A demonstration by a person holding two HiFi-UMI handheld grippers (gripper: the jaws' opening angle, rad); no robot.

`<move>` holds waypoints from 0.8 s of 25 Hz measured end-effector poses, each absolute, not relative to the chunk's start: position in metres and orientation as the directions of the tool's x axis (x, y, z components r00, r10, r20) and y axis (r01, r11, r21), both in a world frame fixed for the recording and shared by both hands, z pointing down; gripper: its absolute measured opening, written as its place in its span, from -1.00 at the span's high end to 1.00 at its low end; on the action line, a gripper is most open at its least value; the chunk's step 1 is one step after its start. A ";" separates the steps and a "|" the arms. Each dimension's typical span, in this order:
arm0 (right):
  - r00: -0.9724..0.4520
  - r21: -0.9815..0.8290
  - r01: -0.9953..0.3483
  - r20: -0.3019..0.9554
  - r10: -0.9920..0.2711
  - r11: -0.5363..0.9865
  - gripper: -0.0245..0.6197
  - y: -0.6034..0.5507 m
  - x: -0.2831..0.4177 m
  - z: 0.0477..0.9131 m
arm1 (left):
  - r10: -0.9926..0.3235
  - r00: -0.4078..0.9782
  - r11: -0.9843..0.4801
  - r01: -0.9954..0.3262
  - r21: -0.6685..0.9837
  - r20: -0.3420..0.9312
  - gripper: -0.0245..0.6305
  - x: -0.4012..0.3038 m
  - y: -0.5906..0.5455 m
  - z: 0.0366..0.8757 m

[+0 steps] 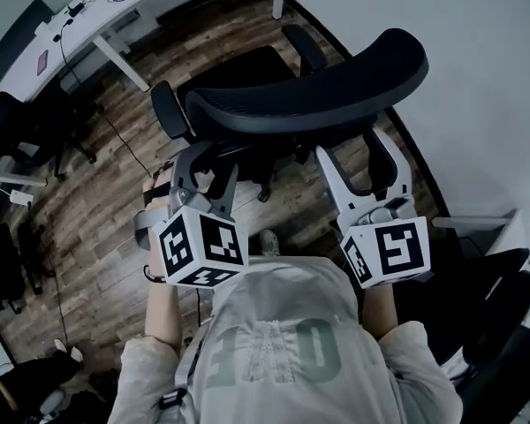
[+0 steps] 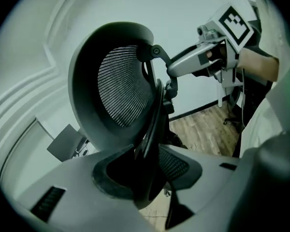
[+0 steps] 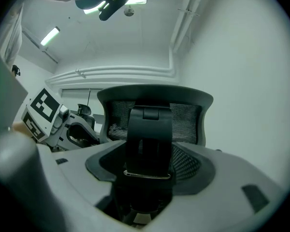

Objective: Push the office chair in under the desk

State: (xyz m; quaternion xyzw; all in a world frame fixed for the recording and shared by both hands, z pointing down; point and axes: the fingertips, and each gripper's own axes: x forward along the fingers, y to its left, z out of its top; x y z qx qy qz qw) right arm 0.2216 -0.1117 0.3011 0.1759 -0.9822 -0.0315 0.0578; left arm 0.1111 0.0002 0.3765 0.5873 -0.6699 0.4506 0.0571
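Wooden floor (image 1: 97, 228); left gripper (image 1: 205, 161), right gripper (image 1: 353, 153) tight on office chair (image 1: 318, 82); desk (image 1: 102, 11) cut off.

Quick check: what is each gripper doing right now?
Left gripper: closed on the office chair's backrest edge.
Right gripper: closed on the chair's rear support bar.

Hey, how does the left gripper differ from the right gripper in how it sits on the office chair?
The left gripper meets the office chair near one side and sees the mesh back edge-on; the right gripper sits nearer the middle and sees it squarely. The left gripper's fingers are closer together than the right gripper's. Both hold the chair's frame.
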 end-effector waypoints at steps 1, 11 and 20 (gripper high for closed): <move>-0.930 0.081 -0.341 0.114 -0.349 0.936 0.07 -0.112 0.221 0.301 | -0.728 -0.310 -0.082 -0.846 -0.527 0.611 0.42 0.110 0.000 0.376; -0.930 0.071 -0.334 0.140 -0.341 0.940 0.06 -0.121 0.217 0.301 | -0.708 -0.297 -0.049 -0.884 -0.465 0.640 0.41 0.106 -0.007 0.376; -0.931 0.069 -0.337 0.127 -0.343 0.939 0.05 -0.132 0.203 0.302 | -0.703 -0.339 -0.001 -0.879 -0.477 0.625 0.39 0.086 -0.018 0.376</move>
